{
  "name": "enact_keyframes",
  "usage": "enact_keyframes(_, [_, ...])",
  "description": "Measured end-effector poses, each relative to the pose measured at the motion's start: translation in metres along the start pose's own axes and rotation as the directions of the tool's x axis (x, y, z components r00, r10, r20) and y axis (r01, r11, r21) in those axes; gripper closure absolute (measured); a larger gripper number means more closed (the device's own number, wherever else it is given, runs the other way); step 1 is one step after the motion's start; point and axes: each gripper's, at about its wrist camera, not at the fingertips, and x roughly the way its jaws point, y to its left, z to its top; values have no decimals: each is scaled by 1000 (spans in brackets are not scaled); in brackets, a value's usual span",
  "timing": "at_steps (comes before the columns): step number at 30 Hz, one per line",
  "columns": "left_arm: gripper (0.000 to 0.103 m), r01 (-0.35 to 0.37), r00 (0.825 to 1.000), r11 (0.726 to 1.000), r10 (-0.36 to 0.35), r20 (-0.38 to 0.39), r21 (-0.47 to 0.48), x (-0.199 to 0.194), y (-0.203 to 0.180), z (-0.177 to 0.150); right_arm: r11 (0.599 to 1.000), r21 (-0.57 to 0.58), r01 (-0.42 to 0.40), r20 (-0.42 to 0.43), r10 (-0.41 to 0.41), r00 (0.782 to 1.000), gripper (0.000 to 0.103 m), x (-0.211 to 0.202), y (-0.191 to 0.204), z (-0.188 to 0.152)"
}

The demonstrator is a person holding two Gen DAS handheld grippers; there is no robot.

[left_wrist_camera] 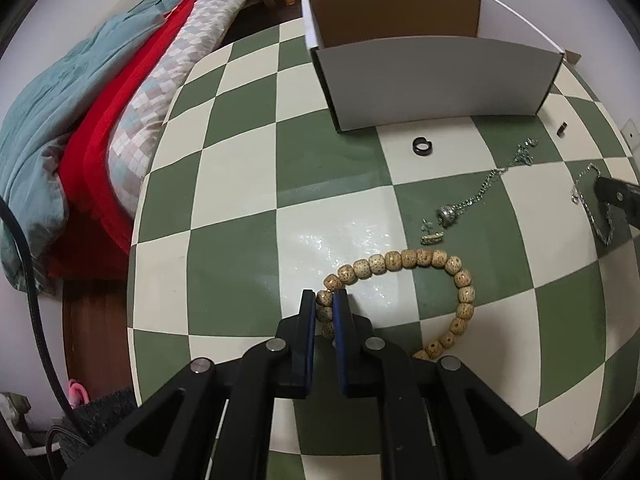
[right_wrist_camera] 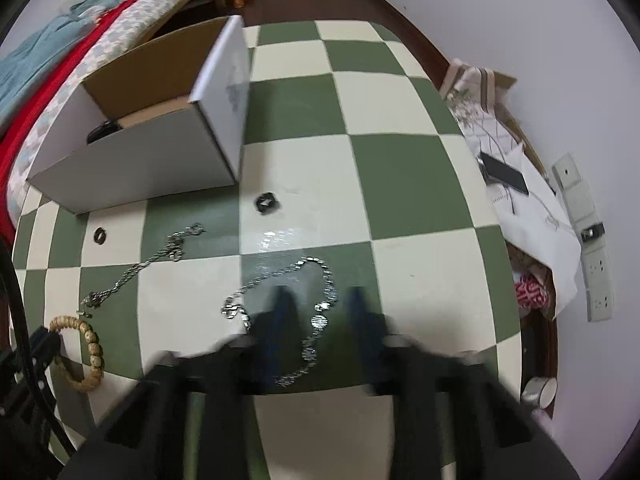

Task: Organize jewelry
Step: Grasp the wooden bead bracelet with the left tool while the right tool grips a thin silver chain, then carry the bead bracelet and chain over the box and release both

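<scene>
the left gripper (left_wrist_camera: 324,300) pinches 1 side of the wooden bead bracelet (left_wrist_camera: 420,268) on the checkered table (left_wrist_camera: 240,184); its near beads hide behind the fingers. the right gripper (right_wrist_camera: 320,300), motion-blurred, stands spread over the silver chain (right_wrist_camera: 316,280). something dark lies in the white box (right_wrist_camera: 140,156), too hidden to identify.

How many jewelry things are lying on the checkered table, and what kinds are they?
Wooden bead bracelet: 1
Silver chains: 2
Black rings: 2
Small gold charm: 1
Total: 6, with the left gripper closed on the bracelet.
</scene>
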Motion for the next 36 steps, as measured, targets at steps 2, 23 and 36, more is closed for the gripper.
enact_keyframes(2, [97,2,1000,1000,-2,-3,-5,2,1,1,1000,-15,13,4,-13,1000,97,0,5,-1])
enact_keyframes(23, [97,126,972,990,-110,210,-67,-104,18,49,979,59,-197,229,179,957,102,-123,-12,-12])
enact_keyframes(36, [97,195,938,970,-140,318,-148,-156,40,107,975,-30,-218,339,215,916,102,-196,20,45])
